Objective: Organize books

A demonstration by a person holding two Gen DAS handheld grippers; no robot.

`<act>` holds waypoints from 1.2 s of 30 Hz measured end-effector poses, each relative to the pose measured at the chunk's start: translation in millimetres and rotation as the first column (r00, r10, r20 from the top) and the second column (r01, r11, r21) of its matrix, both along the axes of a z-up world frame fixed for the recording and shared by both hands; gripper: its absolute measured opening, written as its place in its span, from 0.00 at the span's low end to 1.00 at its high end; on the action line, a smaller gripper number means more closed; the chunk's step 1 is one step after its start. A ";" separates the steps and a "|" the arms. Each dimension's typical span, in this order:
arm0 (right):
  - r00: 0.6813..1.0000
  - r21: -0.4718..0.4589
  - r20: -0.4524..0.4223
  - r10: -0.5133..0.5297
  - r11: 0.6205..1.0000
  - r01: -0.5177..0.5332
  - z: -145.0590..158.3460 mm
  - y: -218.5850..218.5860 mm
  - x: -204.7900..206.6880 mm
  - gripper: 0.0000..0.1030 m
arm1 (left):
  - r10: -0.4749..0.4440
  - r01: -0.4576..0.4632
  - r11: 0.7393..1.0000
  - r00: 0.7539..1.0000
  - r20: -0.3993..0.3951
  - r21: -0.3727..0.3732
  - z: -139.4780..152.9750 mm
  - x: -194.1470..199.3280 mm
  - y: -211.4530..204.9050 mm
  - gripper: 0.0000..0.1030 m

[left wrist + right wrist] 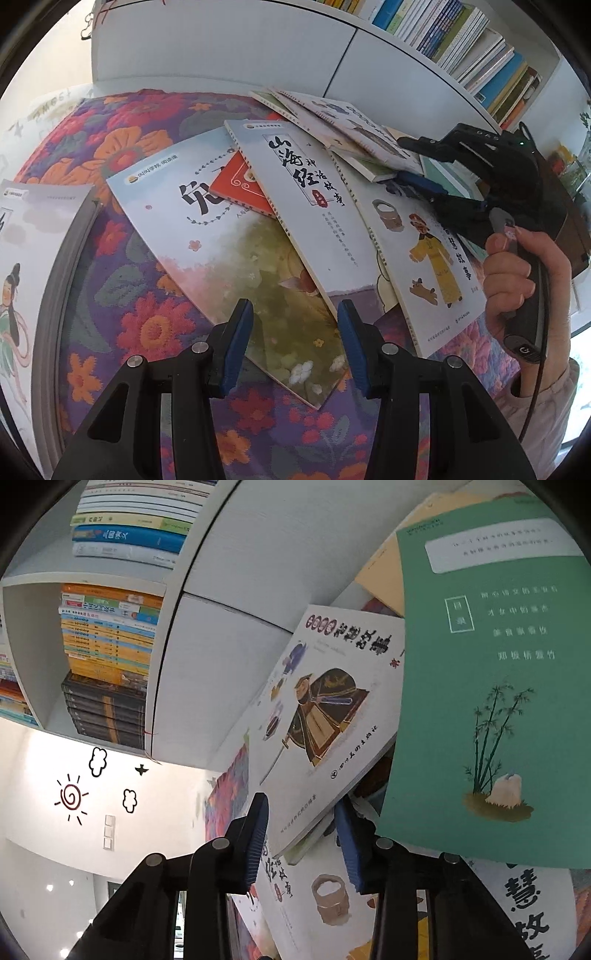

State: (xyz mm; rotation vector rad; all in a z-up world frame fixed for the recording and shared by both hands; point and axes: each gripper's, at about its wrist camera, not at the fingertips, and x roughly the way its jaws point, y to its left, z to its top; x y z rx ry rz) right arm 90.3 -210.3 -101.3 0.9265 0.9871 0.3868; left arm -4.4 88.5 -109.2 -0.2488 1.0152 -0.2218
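paperbacks lie fanned and overlapping on a woven floral cloth (122,236), thin glossy covers with crisp straight edges. the calligraphy-titled book (306,206) rests slanted over a large misty-covered one (229,269), whose corner juts toward the left gripper (295,343); that gripper hovers parted, touching nothing. bare cloth shows to its left. the right gripper (303,845) stands agape at the pile's edge, the warrior-cover book (332,716) between its blue ribbed pads (258,838), contact unclear, beside a matte green book (491,686).
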 end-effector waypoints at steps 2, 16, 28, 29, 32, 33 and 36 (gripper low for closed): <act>1.000 -0.001 0.011 -0.001 1.000 0.001 3.9 1.1 -0.6 0.36 | 0.005 -0.005 1.000 1.000 0.003 0.014 0.2 -0.5 0.2 0.44; 0.997 0.052 0.051 -0.066 0.997 0.063 -10.9 13.6 15.2 0.21 | 0.010 -0.010 0.998 1.000 0.012 0.055 1.6 -1.0 -2.3 0.48; 0.987 -0.264 0.160 0.014 0.964 0.029 21.5 48.0 -42.2 0.21 | 0.057 -0.060 0.996 0.998 0.039 0.072 14.3 -3.9 11.7 0.48; 0.985 -0.291 0.170 0.033 0.957 0.018 24.7 53.1 -51.4 0.21 | 0.062 -0.066 0.995 0.997 0.043 0.073 16.8 -4.8 13.5 0.48; 0.976 -0.347 0.203 0.080 0.938 -0.005 36.3 65.2 -84.8 0.20 | 0.065 -0.069 0.996 0.996 0.060 0.054 26.2 -9.2 19.1 0.48; 0.975 -0.355 0.205 0.088 0.935 -0.010 39.2 67.2 -94.8 0.20 | 0.068 -0.072 0.996 0.996 0.064 0.053 28.5 -10.3 20.8 0.48; 0.975 -0.331 0.195 0.111 0.943 -0.041 43.8 65.9 -130.8 0.20 | 0.071 -0.075 0.996 0.995 0.076 0.051 34.9 -14.2 25.7 0.48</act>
